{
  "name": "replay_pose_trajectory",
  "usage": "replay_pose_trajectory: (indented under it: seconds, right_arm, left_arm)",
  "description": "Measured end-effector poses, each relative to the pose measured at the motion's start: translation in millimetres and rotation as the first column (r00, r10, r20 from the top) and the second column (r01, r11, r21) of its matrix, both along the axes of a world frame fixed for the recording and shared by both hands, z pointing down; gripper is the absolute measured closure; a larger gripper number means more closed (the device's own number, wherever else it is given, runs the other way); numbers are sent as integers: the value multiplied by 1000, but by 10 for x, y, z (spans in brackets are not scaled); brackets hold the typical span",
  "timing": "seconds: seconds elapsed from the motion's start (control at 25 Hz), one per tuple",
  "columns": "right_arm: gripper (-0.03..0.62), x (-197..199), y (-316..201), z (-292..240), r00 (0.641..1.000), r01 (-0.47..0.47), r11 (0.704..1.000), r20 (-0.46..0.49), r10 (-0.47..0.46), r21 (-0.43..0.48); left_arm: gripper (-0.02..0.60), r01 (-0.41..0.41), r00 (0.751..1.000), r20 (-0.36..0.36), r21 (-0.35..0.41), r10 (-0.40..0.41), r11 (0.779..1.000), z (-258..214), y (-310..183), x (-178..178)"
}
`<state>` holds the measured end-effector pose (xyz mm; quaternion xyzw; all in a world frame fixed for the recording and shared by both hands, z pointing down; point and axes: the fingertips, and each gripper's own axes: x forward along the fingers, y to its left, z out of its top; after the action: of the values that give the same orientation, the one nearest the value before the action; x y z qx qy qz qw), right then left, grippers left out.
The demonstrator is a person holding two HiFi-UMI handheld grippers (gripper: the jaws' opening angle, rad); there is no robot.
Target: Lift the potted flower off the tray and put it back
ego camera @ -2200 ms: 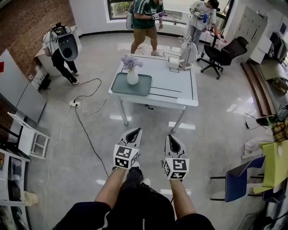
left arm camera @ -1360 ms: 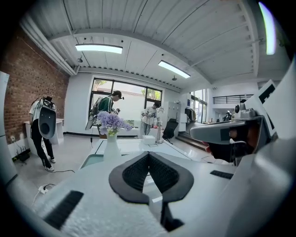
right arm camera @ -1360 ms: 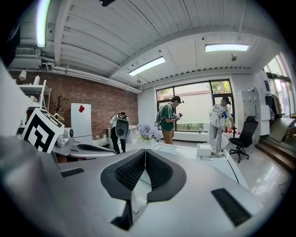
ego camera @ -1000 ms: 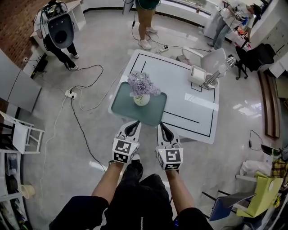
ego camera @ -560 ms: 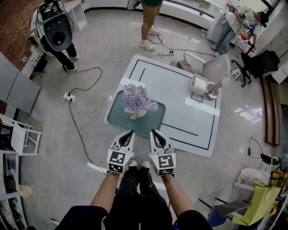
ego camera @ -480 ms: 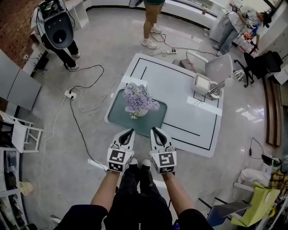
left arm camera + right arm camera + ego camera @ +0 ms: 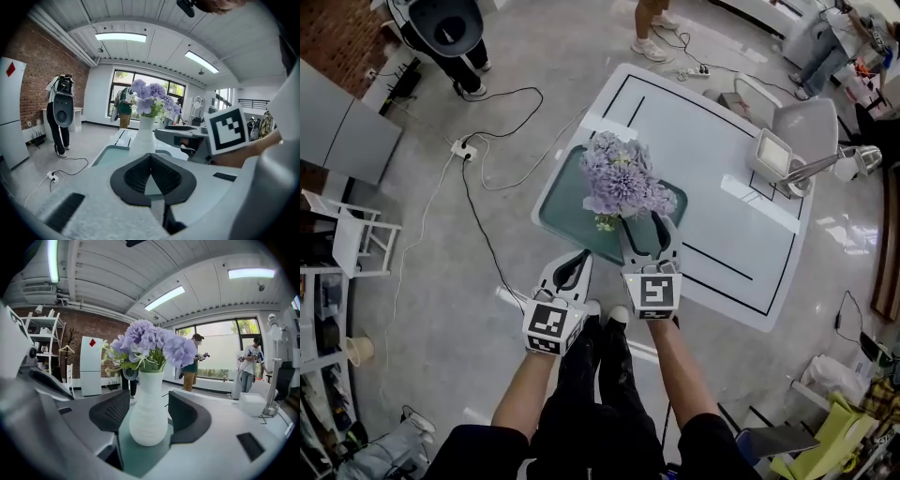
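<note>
White ribbed vase of purple flowers (image 7: 149, 418) stood on teal tray (image 7: 558, 204), between right gripper (image 7: 653, 225) jaws, spread and just opening. Left gripper (image 7: 150, 157) was pressed together short of the tray. White table (image 7: 712, 150), grey floor (image 7: 441, 272), brick wall (image 7: 37, 79).

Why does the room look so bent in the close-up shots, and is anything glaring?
Right gripper view: the wide-angle lens bows the ceiling lights and darkens the corners, yet the vase is sharp. Left gripper view: same bowing. Head view: bright glare on the glossy floor.
</note>
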<state>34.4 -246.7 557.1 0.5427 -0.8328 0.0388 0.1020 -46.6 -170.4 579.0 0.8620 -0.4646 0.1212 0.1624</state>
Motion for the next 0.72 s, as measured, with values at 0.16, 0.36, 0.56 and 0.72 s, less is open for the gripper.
replay_pose_trajectory:
  seconds: [0.16, 0.36, 0.56, 0.72]
  right_arm:
    - [324, -123, -299, 89, 1000, -6, 999, 20, 5, 35]
    - [322, -202, -504, 92, 1000, -12, 996, 24, 9, 90]
    - [322, -234, -670, 142, 999, -13, 996, 36, 10, 93]
    - [324, -286, -727, 128, 1000, -7, 996, 22, 5, 93]
  left_arm:
    - [577, 38, 999, 7, -28, -38, 999, 168, 76, -204]
    - [577, 72, 997, 29, -66, -70, 995, 333, 174, -433]
    - [577, 91, 995, 40, -88, -88, 992, 456, 199, -542]
    - [577, 93, 995, 45, -102, -89, 990, 494, 231, -579]
